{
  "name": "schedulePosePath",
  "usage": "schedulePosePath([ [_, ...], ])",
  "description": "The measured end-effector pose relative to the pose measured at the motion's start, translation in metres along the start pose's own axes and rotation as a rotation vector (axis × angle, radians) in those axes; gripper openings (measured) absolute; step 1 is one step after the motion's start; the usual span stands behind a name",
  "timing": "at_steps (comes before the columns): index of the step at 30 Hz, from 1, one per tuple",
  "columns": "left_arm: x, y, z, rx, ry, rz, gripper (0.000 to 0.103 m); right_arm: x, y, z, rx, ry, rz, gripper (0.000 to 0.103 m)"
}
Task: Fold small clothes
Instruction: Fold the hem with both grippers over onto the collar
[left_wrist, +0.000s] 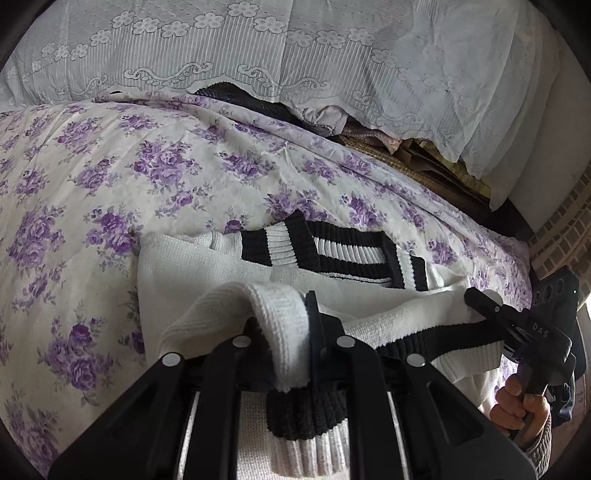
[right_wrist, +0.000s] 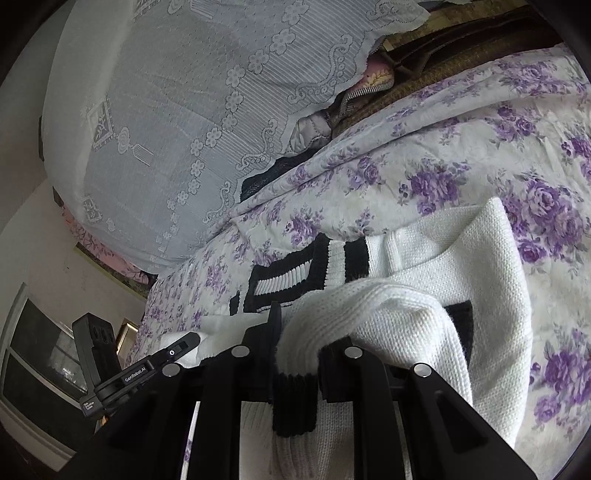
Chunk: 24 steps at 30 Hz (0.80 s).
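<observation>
Left claw (left_wrist: 284, 332) is clamped on the sweater's (left_wrist: 207, 266) white knit edge by the black band; right claw (right_wrist: 299, 343) pinches the matching edge. The sweater lies on the floral bed (left_wrist: 110, 177), half lifted. Keep both claws level, carry the edge toward the striped collar (left_wrist: 332, 251), lay it flat before you let go.

Floral bedspread (left_wrist: 110, 177), lace cover (left_wrist: 258, 48)

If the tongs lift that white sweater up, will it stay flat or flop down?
Probably flop: the white sweater already sags in soft folds where the left tongs and right tongs pinch it. The thick knit looks grippy, so slipping seems unlikely.
</observation>
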<state>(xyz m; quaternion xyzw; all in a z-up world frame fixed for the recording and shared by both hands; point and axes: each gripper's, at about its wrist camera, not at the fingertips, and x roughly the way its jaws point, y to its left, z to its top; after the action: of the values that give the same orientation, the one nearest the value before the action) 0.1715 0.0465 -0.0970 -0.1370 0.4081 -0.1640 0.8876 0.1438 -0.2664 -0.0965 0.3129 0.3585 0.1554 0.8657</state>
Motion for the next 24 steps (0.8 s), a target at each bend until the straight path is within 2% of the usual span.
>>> schedulePosePath([
  [9,0.029,0.012,0.012,-0.042,0.024,-0.018,0.012,0.023,-0.015,0.009,0.012,0.016,-0.031,0.017],
  [16,0.041,0.02,0.017,-0.089,0.038,-0.012,0.014,0.032,-0.029,0.019,0.075,0.018,-0.001,0.018],
  [17,0.043,0.021,0.017,-0.096,0.045,-0.014,0.014,0.031,-0.029,0.019,0.077,0.019,0.006,0.02],
  [19,0.042,0.023,0.017,-0.11,0.048,-0.03,0.014,0.029,-0.028,0.019,0.074,0.017,0.027,0.029],
  [21,0.038,0.024,0.018,-0.124,0.047,-0.046,0.018,0.022,-0.026,0.021,0.077,0.001,0.06,0.047],
  [22,0.035,0.024,0.018,-0.125,0.042,-0.049,0.02,0.017,-0.024,0.022,0.074,-0.01,0.072,0.049],
  [24,0.027,0.021,0.019,-0.119,0.023,-0.043,0.039,0.009,-0.019,0.024,0.058,-0.028,0.091,0.052],
])
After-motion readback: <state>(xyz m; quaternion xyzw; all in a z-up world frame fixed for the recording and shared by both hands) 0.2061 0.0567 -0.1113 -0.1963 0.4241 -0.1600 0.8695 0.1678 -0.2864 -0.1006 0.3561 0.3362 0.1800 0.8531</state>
